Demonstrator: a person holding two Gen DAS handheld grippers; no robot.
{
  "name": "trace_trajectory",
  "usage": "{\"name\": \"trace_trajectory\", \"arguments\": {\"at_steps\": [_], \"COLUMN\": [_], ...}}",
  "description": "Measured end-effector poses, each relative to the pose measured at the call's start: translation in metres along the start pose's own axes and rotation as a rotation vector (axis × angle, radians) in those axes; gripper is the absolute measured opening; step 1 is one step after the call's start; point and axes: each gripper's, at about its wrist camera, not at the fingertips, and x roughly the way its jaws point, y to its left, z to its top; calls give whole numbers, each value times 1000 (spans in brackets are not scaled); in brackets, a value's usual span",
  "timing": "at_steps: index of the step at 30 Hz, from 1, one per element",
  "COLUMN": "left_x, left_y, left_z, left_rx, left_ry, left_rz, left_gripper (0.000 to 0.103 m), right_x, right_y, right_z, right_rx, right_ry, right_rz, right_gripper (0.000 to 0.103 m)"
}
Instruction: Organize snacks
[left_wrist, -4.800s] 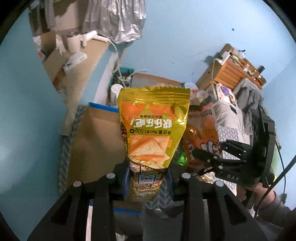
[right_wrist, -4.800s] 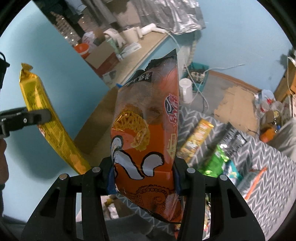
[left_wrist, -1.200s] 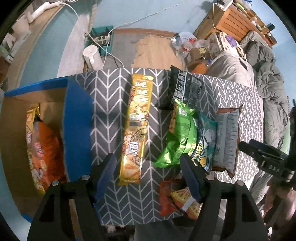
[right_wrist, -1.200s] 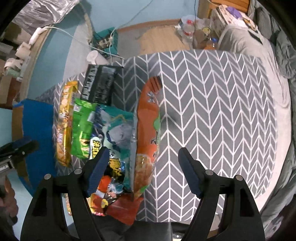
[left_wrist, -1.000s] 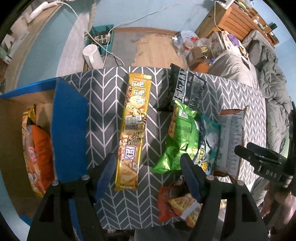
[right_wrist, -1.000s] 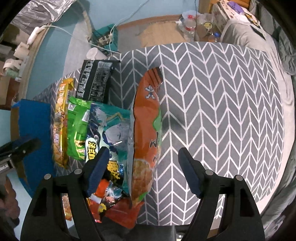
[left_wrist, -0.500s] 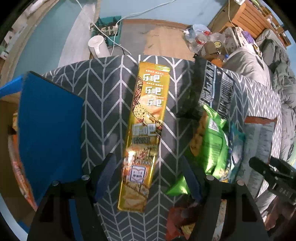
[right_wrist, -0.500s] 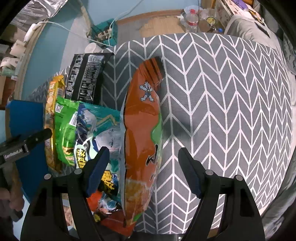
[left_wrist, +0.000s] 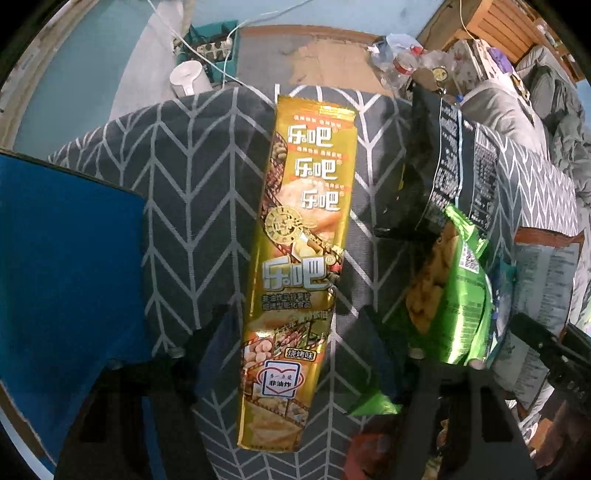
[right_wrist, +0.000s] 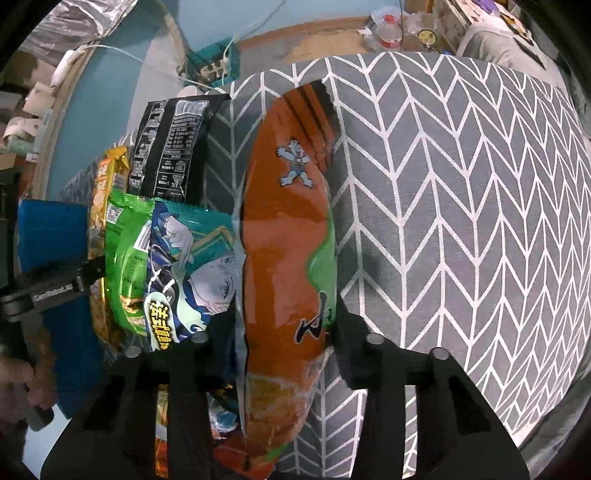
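Left wrist view. The left hand-held gripper (left_wrist: 291, 332) points straight down over the chevron-patterned tabletop (left_wrist: 192, 192), its jaws closing around the lower part of the long gold snack pack (left_wrist: 301, 258), which lies flat between them; the fingers are blurred, so contact with the pack cannot be confirmed. A blue box flap (left_wrist: 66, 266) fills the left edge. To the right lie a black bag (left_wrist: 443, 166) and a green bag (left_wrist: 454, 295), the latter partly behind the right finger. The other gripper's tip enters at the far right, cut off by the frame.

Right wrist view. The right hand-held gripper (right_wrist: 284, 339) points steeply down, its jaws closing on the orange snack bag (right_wrist: 288, 240); both fingers sit against the bag's sides. A teal bag (right_wrist: 188, 258) overlaps the orange bag's left edge. The orange bag's lower end is hidden behind the gripper body.
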Motion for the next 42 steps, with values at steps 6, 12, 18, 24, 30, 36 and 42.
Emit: {"name": "trace_trajectory", "arguments": {"at_steps": [6, 12, 18, 24, 30, 36, 42], "left_x": [0, -9, -29, -55, -81, -108, -135], "left_y": [-3, -1, 7, 12, 17, 20, 30], "left_z": [-1, -9, -25, -46, -64, -78, -88], "left_rx": [44, 78, 63, 50, 50, 37, 15], "left_ry": [-17, -30, -35, -69, -98, -128, -155], "left_rz": [29, 32, 8, -33, -80, -104, -122], "left_gripper": [31, 31, 31, 31, 31, 31, 31], "right_x": [-11, -30, -54, -81, -101, -115, -123], "right_y": [1, 9, 6, 5, 15, 35, 59], "right_z": [-8, -10, -17, -25, -26, -35, -40], "right_rx": [-46, -85, -103, -118, -127, -147, -166], "right_ry": [-22, -32, -42, -54, -66, -74, -78], "right_rz": [-13, -25, -13, 6, 49, 77, 108], "right_gripper": [35, 35, 35, 35, 35, 35, 35]}}
